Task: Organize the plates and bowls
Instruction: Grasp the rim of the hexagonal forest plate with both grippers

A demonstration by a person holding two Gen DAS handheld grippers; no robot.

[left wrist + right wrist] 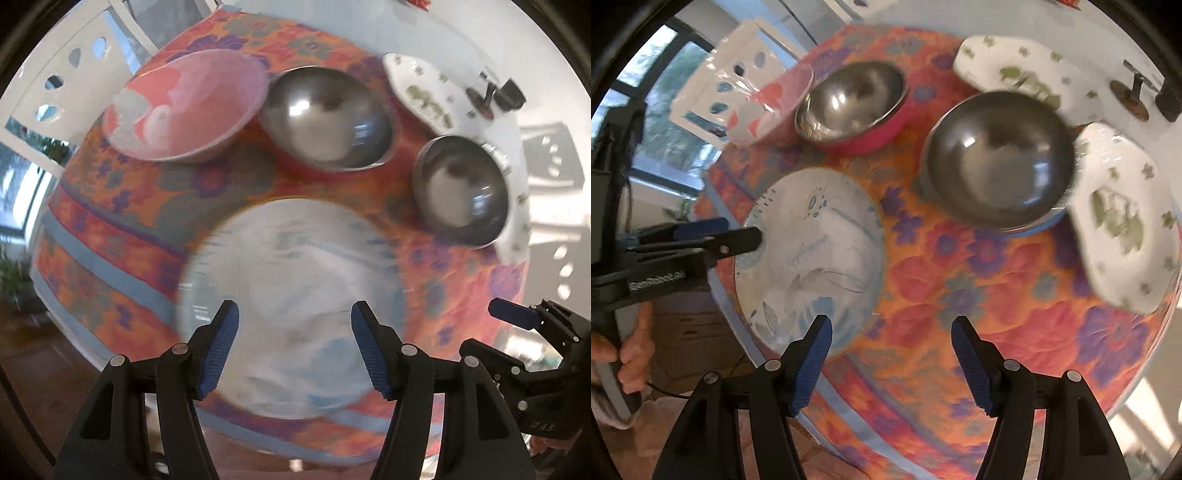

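Observation:
My left gripper (295, 308) hangs open and empty, pointing down over a white plate with blue leaf prints (291, 280). Beyond the plate stand a pink and white bowl (192, 110) and two steel bowls (325, 114) (461, 192). In the right wrist view, my right gripper (892, 323) is open and empty above the bare floral cloth (960, 280). The white and blue plate (812, 258) is to its left, and the left gripper (742, 229) is over that plate's far-left rim. The pink-sided steel bowl (853, 103) and blue-sided steel bowl (997, 158) lie ahead.
Two white square plates with green prints (1008, 70) (1119, 221) lie at the right, partly under the blue-sided bowl. The round table's edge (849, 417) runs close below my right gripper. A white chair with cut-out holes (74, 66) stands behind. A person's hand (635, 350) grips the left handle.

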